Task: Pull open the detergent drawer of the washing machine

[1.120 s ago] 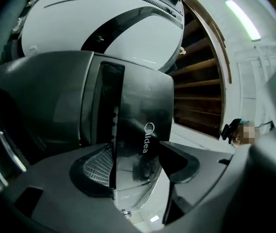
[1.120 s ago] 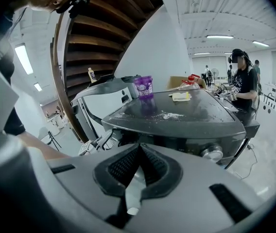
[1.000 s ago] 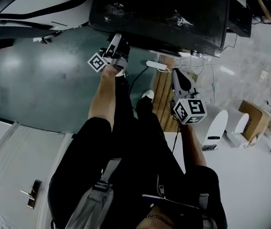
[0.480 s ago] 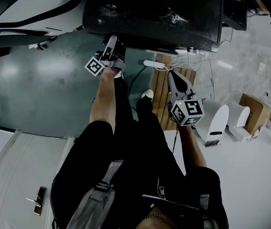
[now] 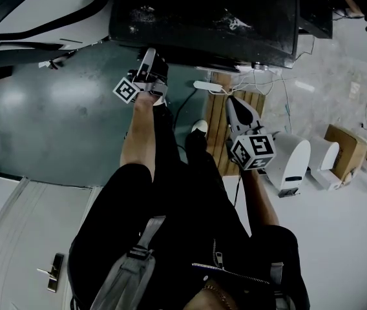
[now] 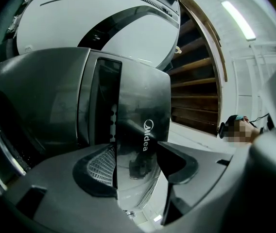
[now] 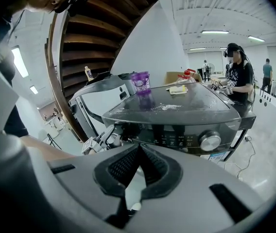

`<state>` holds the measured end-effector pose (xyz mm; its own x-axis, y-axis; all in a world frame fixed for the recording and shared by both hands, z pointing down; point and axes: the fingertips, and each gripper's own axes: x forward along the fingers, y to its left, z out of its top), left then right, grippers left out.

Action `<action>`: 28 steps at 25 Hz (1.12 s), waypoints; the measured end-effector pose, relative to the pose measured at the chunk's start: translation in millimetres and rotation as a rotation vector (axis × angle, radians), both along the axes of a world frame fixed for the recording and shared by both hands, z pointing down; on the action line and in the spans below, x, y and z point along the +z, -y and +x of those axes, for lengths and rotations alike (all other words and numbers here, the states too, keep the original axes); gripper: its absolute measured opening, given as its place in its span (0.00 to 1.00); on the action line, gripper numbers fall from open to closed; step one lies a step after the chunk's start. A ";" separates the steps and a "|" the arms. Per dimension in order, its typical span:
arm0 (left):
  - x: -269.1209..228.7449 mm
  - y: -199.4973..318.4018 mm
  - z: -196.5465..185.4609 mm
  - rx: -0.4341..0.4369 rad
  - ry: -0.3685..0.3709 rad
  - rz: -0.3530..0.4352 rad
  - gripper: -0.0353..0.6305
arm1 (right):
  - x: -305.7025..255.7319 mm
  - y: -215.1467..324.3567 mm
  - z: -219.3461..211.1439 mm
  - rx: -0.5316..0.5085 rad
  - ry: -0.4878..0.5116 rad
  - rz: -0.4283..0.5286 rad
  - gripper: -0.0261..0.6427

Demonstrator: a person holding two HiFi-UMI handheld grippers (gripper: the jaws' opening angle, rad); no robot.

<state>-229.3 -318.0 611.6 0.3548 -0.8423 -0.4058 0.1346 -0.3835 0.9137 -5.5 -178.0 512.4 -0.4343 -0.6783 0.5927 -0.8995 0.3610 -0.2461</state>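
Head view: left gripper (image 5: 152,62) at front left corner of washing machine (image 5: 203,18); right gripper (image 5: 235,105) hangs apart, off machine.
Left gripper view: jaws wide, just been closing, pads look set on both edges of drawer (image 6: 143,125); drawer looks not yet out.
Right gripper view: jaws together, empty.
Risk: glossy front, shallow bite, so pads slip off on pull; skewed pull jams drawer.
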 end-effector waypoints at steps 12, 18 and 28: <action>-1.0 -27.7 -3.7 -0.016 -0.018 0.000 0.41 | 3.4 0.8 -7.3 -0.030 0.020 -0.007 0.05; 0.2 -35.8 -5.9 0.001 -0.030 0.000 0.41 | 5.2 -1.1 -13.6 -0.035 0.032 -0.006 0.05; 3.9 -68.5 -8.5 0.033 -0.018 -0.009 0.39 | 11.0 -14.1 -14.1 -0.055 0.034 -0.021 0.05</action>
